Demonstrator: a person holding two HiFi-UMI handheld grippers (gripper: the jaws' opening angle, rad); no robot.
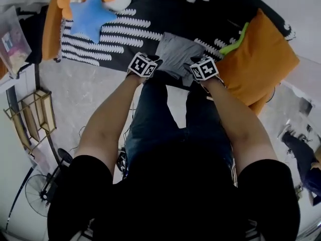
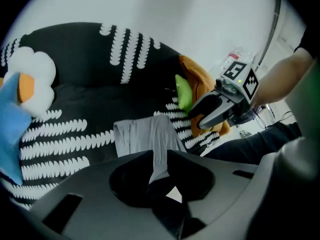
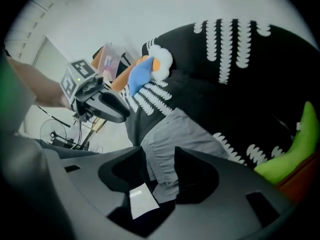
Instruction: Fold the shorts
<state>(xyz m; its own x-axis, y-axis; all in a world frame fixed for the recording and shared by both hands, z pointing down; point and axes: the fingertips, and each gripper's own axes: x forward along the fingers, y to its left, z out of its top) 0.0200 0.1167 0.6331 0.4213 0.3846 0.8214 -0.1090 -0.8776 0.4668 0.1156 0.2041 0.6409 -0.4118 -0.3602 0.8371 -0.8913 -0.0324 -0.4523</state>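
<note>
Black patterned sofa (image 1: 125,34) carries grey shorts (image 1: 175,54) at its front edge. Both left gripper (image 2: 159,170) and right gripper (image 3: 161,176) clamp shorts fabric. Near hem is hidden behind both grippers in head view.

No readable text is showing; the marker cubes (image 1: 143,65) are displaying only black-and-white square patterns, without letters or numbers.

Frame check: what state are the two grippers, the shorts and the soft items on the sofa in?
Grey fabric shorts: spread on the black-and-white patterned cover, near edge pinched at two points.
Left gripper: shut on the shorts' near edge.
Right gripper: shut on the shorts' near edge.
Orange cushion: lying beside the shorts, untouched.
Blue star plush: resting at the far side, untouched.
</note>
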